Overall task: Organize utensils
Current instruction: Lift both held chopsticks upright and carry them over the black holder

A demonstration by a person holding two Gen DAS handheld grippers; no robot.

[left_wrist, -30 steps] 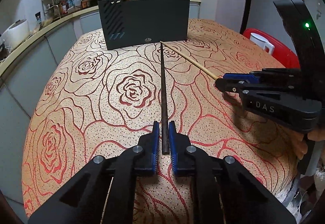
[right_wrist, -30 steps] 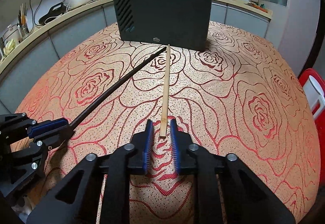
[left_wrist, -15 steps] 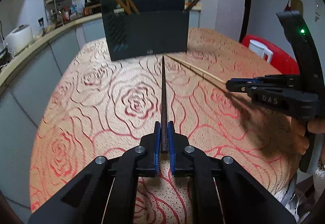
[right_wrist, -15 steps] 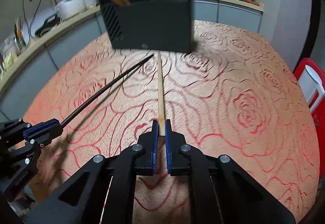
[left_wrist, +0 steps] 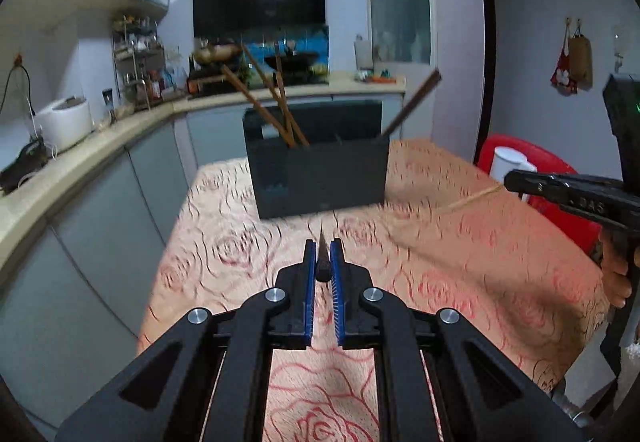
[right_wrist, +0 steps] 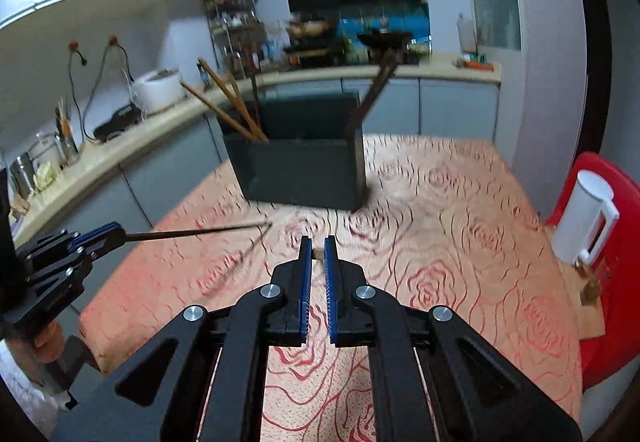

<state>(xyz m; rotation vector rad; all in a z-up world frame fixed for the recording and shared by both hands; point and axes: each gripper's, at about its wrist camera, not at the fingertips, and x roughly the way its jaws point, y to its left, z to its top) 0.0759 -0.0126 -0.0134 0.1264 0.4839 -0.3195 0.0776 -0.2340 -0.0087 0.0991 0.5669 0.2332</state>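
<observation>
A dark rectangular utensil holder [left_wrist: 320,177] is standing at the far end of a table draped in a peach cloth with red rose outlines [left_wrist: 460,266]. Several brown chopsticks [left_wrist: 276,101] are leaning out of its left end and more [right_wrist: 374,93] are angling out of its right end. Behind it a pale counter is curving along grey cabinets, carrying a white rice cooker [left_wrist: 66,121], a wire rack of bottles and a stove under a glossy black hood. A red chair [right_wrist: 616,282] is sitting beside the table's right edge, bearing a white jug [right_wrist: 586,217].

The left gripper [left_wrist: 322,262] is pinching the thick end of a dark, tapering chopstick [left_wrist: 322,262] between its blue ribbed pads; in the right wrist view the stick [right_wrist: 200,232] is reaching level across the cloth, clear of it and casting a blurred shadow. The right gripper [right_wrist: 316,254] is clamping a pale wooden chopstick [right_wrist: 319,253], seen end-on as a small square stub. From the left wrist view the same stick [left_wrist: 472,197] is showing as a thin light line jutting from the black jaws, with the fingers of a hand partly visible below the handle.

Both sticks are being held above the table, short of the holder. Motion blur is smearing the cloth pattern and the chopstick tips. The holder's inside is being hidden by its front wall, so its compartments cannot be made out.
</observation>
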